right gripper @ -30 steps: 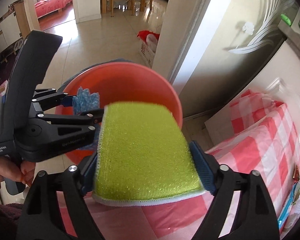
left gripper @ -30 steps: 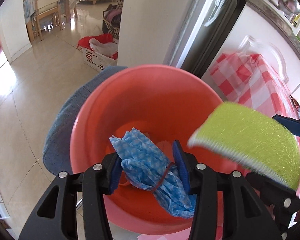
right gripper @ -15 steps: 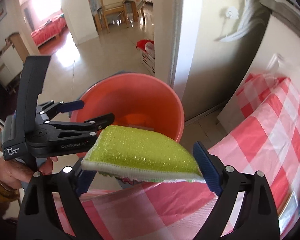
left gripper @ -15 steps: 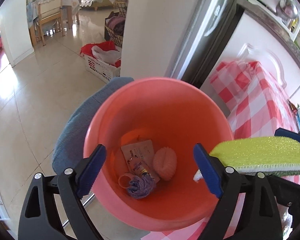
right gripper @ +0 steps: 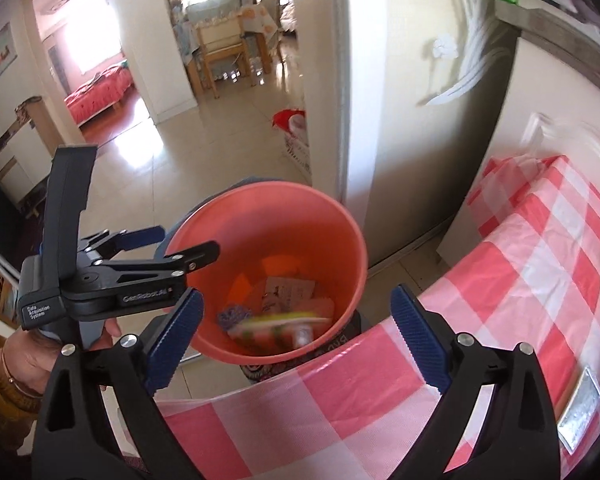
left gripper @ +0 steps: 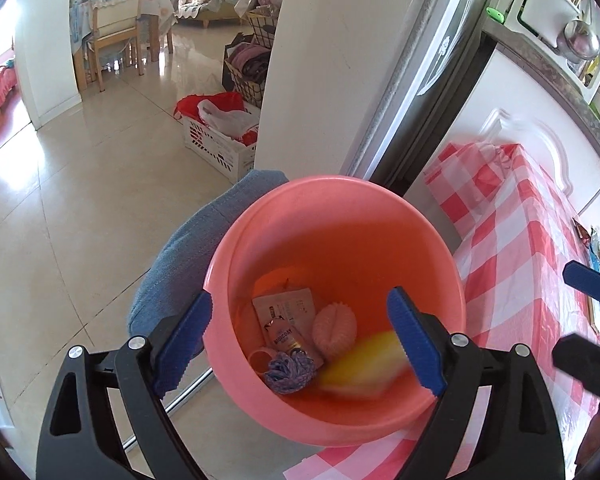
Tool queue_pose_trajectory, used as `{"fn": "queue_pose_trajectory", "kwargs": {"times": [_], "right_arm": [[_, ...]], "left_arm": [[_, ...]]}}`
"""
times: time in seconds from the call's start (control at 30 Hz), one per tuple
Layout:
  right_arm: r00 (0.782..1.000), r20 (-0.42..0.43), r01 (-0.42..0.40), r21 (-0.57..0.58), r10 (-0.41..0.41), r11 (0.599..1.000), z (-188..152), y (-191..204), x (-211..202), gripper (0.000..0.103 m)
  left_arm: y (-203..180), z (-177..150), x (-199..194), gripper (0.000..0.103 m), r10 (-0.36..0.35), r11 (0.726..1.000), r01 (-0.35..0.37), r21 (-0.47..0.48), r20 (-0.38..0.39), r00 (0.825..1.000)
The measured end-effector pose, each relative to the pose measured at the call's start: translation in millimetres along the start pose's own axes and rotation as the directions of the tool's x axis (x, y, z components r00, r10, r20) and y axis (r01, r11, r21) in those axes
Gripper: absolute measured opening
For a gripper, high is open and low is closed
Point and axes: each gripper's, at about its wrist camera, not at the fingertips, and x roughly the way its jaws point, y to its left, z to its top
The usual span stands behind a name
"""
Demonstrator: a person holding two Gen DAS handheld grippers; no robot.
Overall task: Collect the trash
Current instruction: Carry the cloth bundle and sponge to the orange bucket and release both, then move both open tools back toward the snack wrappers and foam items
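Bucket, pink, standing off the tabletop's near edge on the floor side, seen from above by both wrist views. Left gripper: jaws wide, nothing between the pads, poised over the bucket mouth. Right gripper: jaws opening, nothing gripped; the yellow-green sponge appears blurred inside the bucket, clear of both pads, apparently mid-fall or just landing. Bucket contents at the bottom: sachet, pink scrubber, blue-patterned cloth bundle tied with a band, and the sponge beside them. Progress, as judged: several pieces of trash are already collected. Along the tabletop's right edge a few flat items lie partly out of frame; whether these count as trash cannot be told. If so, they remain to be picked
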Motion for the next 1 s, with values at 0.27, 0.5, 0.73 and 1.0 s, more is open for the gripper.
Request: {"fn": "queue_pose_trajectory", "kwargs": {"times": [0.27,0.5,0.73,1.0], "right_arm": [[0.995,0.099,-0.008,0.130,-0.005,0.991,-19.4,-35.9,-33.1,0.095],[0.985,0.169,-0.010,0.232,-0.030,0.973,-49.4,-62.9,-62.9,0.095],[0.973,0.226,-0.029,0.297,-0.041,0.955,-76.6,-88.4,-89.7,0.095],[0.960,0.272,-0.030,0.343,-0.069,0.939,-93.9,-110.8,-113.2,0.095]], "left_arm": [[-10.8,-2.3,-20.4,0.088,-0.076,0.997,0.074,0.023,0.087,0.993],[-36.7,0.0,-41.0,0.091,-0.152,0.987,0.140,0.083,0.156,0.976],[-67.0,-1.6,-53.5,0.092,-0.180,0.978,0.162,0.131,0.143,0.973],[-106.6,-6.6,-59.0,0.092,-0.192,0.963,0.166,0.210,0.108,0.975]]}}
